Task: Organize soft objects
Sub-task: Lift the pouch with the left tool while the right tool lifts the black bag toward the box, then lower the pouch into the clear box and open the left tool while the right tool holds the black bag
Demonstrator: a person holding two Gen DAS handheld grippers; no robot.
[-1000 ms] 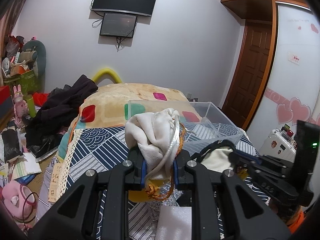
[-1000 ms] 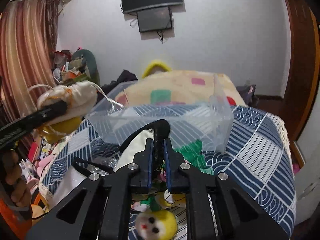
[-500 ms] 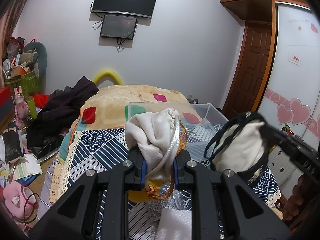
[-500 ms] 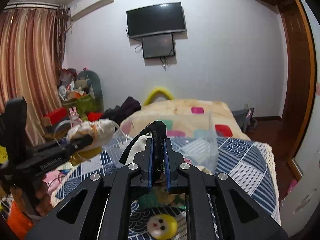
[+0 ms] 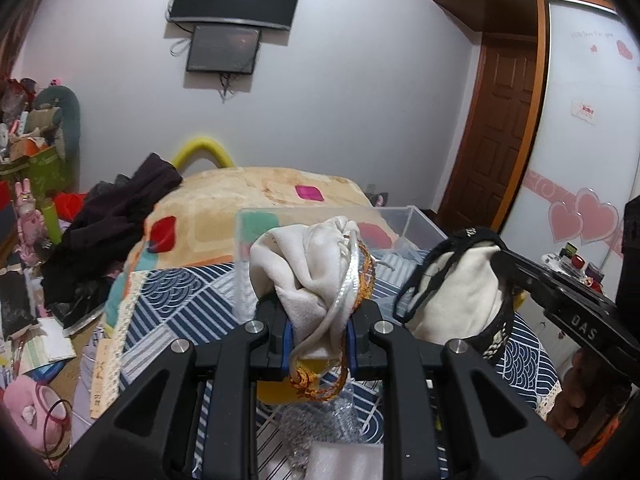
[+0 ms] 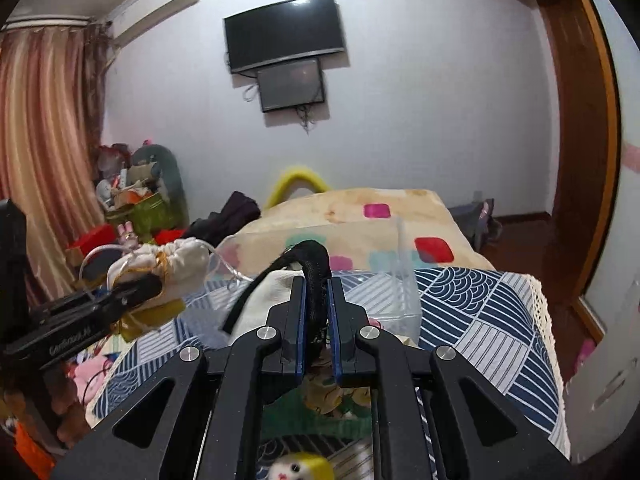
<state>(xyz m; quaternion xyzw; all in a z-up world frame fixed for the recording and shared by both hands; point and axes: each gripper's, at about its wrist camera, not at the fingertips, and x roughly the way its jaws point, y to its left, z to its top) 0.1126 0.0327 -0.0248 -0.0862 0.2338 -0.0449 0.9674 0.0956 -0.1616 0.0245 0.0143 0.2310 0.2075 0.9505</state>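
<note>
Behind both grippers lies a bed with a navy-and-white wave-patterned cover (image 5: 192,300) under a pale wall. On it, toward 12 o'clock in the left wrist view, stands a clear plastic storage box (image 5: 416,220).

Left gripper (image 5: 318,332): its fingers are clamped on a cream drawstring cloth pouch with white and gold cords (image 5: 316,268), held up above the cover. Only the right wrist view shows that pouch from the side (image 6: 176,264), at 9 o'clock.

Right gripper (image 6: 318,334): its fingers are pressed together on the black braided strap of a cream fabric bag with black trim (image 6: 316,276). The bag's full body shows only in the left wrist view (image 5: 460,292), at 3 o'clock, hanging apart from the pouch.

Below the right gripper sits what looks like a yellow plush toy (image 6: 300,468), partly cut off.

The cover's lace edge (image 6: 544,304) falls away at 3 o'clock.
</note>
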